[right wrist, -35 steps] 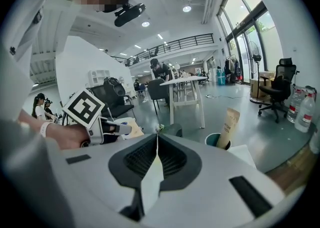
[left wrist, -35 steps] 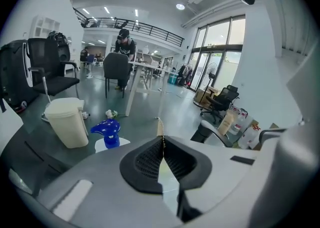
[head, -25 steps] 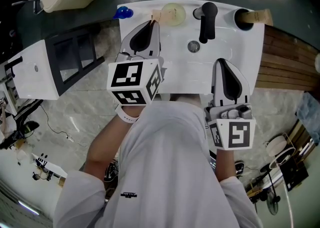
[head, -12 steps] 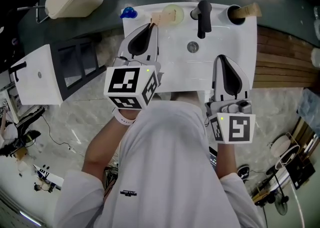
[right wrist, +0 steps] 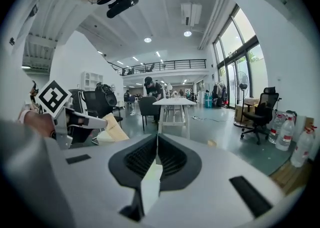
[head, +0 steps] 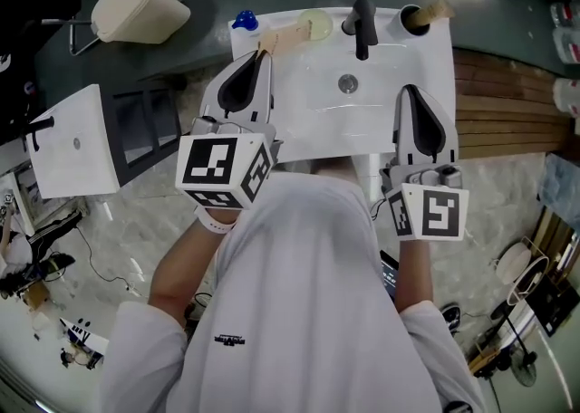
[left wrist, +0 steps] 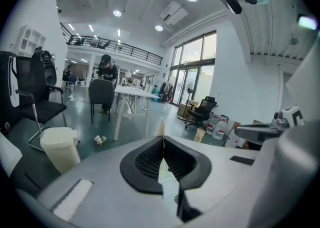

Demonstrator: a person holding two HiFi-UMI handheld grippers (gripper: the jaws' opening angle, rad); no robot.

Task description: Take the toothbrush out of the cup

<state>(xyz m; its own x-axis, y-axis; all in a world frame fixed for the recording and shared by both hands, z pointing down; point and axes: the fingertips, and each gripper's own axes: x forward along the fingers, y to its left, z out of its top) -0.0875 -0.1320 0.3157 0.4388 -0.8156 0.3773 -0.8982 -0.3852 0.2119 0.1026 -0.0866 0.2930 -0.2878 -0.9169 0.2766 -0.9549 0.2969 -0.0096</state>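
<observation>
A white sink [head: 399,121] lies below me, with a pale yellow-green cup [head: 314,24] on its far rim. My left gripper [head: 262,55] is shut on a flat beige toothbrush [head: 279,40], which pokes out past the fingertips, left of the cup and apart from it. In the left gripper view its thin edge [left wrist: 161,128] stands between the shut jaws of my left gripper [left wrist: 161,139]. The right gripper view shows the toothbrush [right wrist: 114,128] off to the left. My right gripper [head: 422,94] hovers over the sink's right side, its jaws [right wrist: 156,137] shut with nothing in them.
A black faucet [head: 362,26] and a drain [head: 348,83] sit mid-sink. A dark cup [head: 412,20] with a wooden piece stands at the far right corner, a blue object [head: 245,20] at the far left. A beige bin [head: 140,4], a white cabinet [head: 82,139] and wooden slats [head: 498,103] surround the sink.
Both grippers have risen. The left one carried the beige toothbrush up and leftward, away from the yellow-green cup. The right one stayed shut and empty.
</observation>
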